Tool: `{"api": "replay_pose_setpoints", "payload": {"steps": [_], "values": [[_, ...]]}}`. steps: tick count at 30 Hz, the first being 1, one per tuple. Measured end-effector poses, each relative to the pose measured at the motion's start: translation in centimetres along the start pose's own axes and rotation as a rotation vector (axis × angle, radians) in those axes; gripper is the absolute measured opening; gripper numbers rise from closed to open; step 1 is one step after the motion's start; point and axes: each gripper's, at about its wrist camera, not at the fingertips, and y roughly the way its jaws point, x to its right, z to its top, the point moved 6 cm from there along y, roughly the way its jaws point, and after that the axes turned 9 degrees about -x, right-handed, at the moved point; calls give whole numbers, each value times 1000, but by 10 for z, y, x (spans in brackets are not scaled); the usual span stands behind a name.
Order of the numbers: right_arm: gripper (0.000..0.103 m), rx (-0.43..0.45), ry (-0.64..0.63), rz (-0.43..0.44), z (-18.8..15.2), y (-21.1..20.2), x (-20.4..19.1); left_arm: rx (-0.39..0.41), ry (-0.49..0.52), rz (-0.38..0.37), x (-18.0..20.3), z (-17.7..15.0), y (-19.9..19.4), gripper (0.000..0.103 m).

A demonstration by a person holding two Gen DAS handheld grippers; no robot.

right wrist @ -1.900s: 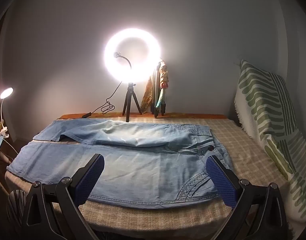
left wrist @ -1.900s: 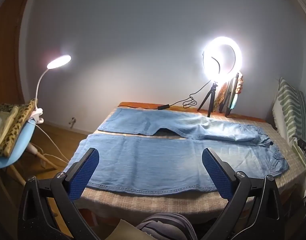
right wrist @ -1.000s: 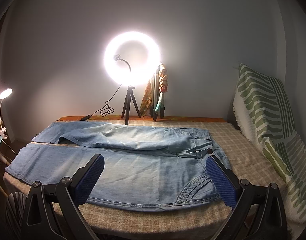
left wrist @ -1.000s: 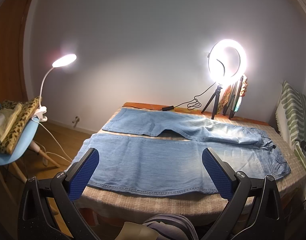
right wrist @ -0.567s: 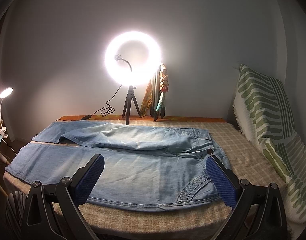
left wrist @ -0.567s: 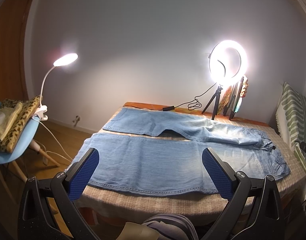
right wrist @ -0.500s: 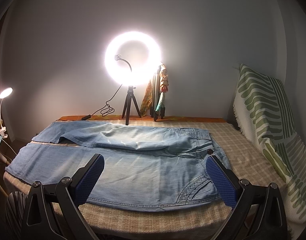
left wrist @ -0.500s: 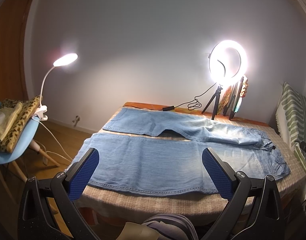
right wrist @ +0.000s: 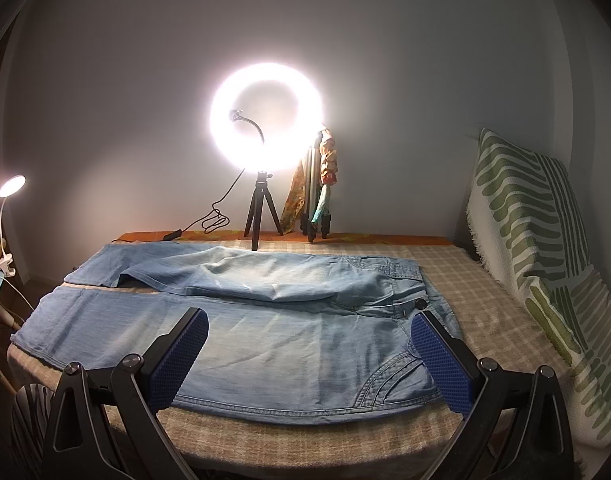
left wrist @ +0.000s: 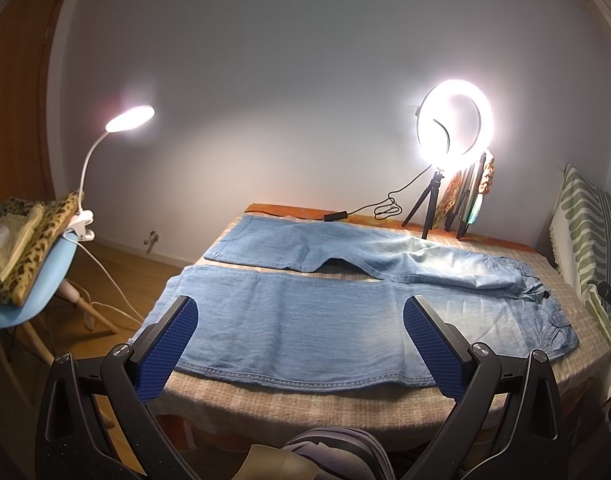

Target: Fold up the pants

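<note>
Light blue jeans (left wrist: 325, 320) lie spread flat on a checked bed cover (left wrist: 305, 404), legs side by side pointing left, waist at the right. The far leg is slightly rumpled. In the right wrist view the jeans (right wrist: 265, 332) show the waist and a back pocket near the front right. My left gripper (left wrist: 301, 316) is open and empty, held before the near hem edge. My right gripper (right wrist: 309, 328) is open and empty, held before the waist end. Neither touches the cloth.
A lit ring light on a tripod (left wrist: 453, 128) stands at the bed's far edge with its cable (left wrist: 369, 212). A clip lamp (left wrist: 125, 120) sits on a blue chair (left wrist: 29, 280) at left. A green striped cushion (right wrist: 545, 240) leans at right.
Both grippers have drawn back slightly from the bed over the first second, then held still. The jeans have not moved.
</note>
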Motion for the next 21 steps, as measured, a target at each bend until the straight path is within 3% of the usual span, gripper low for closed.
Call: {"api": "replay_pose_setpoints", "payload": {"steps": [21], "values": [[103, -1, -1, 3, 0, 0, -3, 1, -1, 0, -3, 0, -1, 102]]}}
